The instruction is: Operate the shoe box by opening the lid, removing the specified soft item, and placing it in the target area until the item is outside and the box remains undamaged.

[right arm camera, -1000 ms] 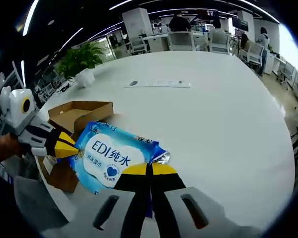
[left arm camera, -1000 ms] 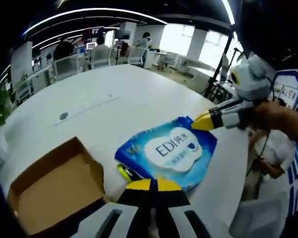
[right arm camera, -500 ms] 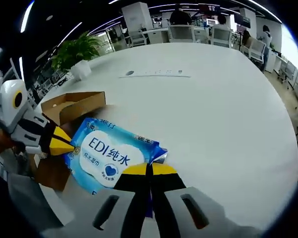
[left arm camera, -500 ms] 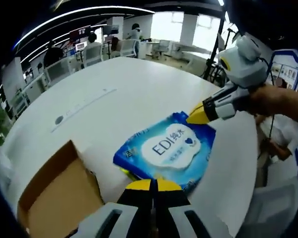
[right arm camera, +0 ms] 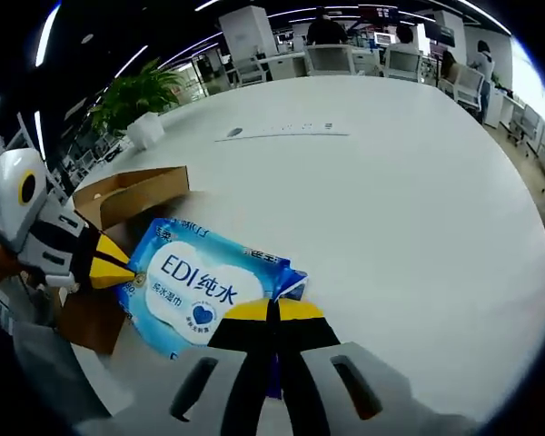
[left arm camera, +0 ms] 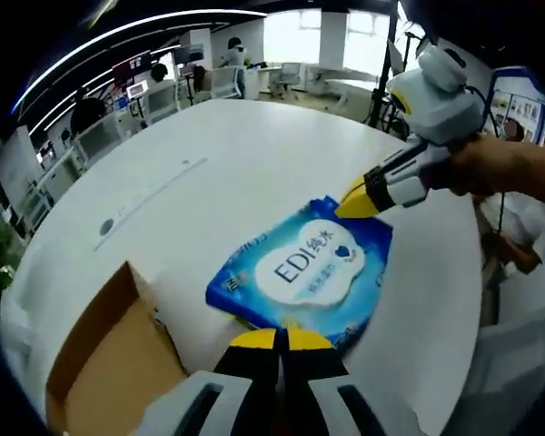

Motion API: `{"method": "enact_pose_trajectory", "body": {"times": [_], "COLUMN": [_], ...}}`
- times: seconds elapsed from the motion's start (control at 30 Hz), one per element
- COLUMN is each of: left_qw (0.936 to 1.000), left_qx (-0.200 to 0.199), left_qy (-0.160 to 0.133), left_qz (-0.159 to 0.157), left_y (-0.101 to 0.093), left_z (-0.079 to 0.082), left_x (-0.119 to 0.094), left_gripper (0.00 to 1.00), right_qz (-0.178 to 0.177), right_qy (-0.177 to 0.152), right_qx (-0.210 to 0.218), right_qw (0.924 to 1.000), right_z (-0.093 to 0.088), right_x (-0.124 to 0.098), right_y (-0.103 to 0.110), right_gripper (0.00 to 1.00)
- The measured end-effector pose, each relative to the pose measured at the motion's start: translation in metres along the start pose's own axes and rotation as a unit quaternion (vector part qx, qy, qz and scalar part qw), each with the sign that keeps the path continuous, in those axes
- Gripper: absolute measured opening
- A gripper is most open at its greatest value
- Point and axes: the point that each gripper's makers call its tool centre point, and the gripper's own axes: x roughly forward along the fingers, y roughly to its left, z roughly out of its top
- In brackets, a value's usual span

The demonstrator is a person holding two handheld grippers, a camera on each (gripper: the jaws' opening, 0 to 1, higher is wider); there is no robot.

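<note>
Lower centre of the left gripper view: my left gripper (left arm camera: 278, 338), yellow-tipped jaws pressed together on the near edge of the blue and white plastic pack of wet wipes (left arm camera: 304, 272). Lower centre of the right gripper view: my right gripper (right arm camera: 272, 311), jaws likewise closed, pinching the crimped end of the same pack (right arm camera: 200, 286). Each claw appears in the other's view, gripping the opposite end. The pack spans between them, stretched flat, low over the white round table (left arm camera: 254, 163); I cannot tell whether it touches the surface.

Lower left of the left gripper view: the open brown cardboard shoe box (left arm camera: 109, 363), lid off, interior bare where visible. In the right gripper view it lies at middle left (right arm camera: 132, 193), just behind the pack. Beyond, mid-frame: a long white strip set in the tabletop (right arm camera: 286, 133). Upper left: a green potted plant (right arm camera: 141, 95). Top of frame: office chairs and seated people.

Change over the last second: in the left gripper view the box has slid further toward the lower left edge while the pack stays centred, so I judge both hands are carrying the pack away from the box. The item is out and the box looks intact; what remains, I judge, is setting it down and releasing.
</note>
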Motion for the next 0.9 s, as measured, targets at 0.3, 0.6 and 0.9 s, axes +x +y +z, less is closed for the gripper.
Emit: {"method": "enact_pose_trajectory", "body": {"times": [0.3,0.6,0.9], "left_qw": [0.9983,0.9937,0.9986], "left_qx": [0.054,0.105,0.051], "left_qy": [0.021,0.037,-0.015], "left_qz": [-0.001,0.007,0.005], "left_y": [-0.007,-0.008,-0.01], "left_z": [-0.009,-0.018,-0.006], "left_x": [0.002,0.002,-0.014], "left_gripper": [0.01,0.05,0.08], "right_qz": [-0.001,-0.003,-0.016], "right_qy": [-0.005,-0.013,-0.014], "right_qx": [0.006,0.023,0.028], "right_qw": [1.0,0.9996,0.9994], "right_z": [0.0,0.002,0.003], "right_x": [-0.002,-0.004,-0.008], "right_y": [0.001,0.0,0.002], "right_gripper": [0.0,0.0,0.0]}}
